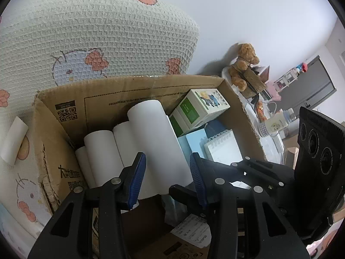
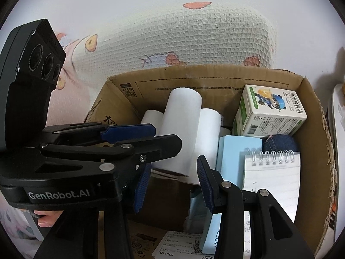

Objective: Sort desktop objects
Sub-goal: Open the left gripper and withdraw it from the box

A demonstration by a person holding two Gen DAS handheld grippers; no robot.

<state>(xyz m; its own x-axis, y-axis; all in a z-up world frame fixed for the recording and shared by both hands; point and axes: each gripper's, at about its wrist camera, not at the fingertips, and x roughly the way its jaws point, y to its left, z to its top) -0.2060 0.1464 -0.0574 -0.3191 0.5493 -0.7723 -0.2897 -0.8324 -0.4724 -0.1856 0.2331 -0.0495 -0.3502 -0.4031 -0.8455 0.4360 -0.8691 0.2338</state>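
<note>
A cardboard box holds several white paper rolls, a green-and-white carton, a light blue box, a spiral notepad and a dark blue item. My left gripper is open over the box, its pads on either side of the largest white roll without pressing it. My right gripper is open above the box's near side, beside the left gripper. The right gripper's body shows in the left wrist view.
A waffle-weave cushion with cartoon prints stands behind the box. A brown teddy bear sits on a cluttered white table at the right with bottles and small boxes. A paper label lies at the box's near side.
</note>
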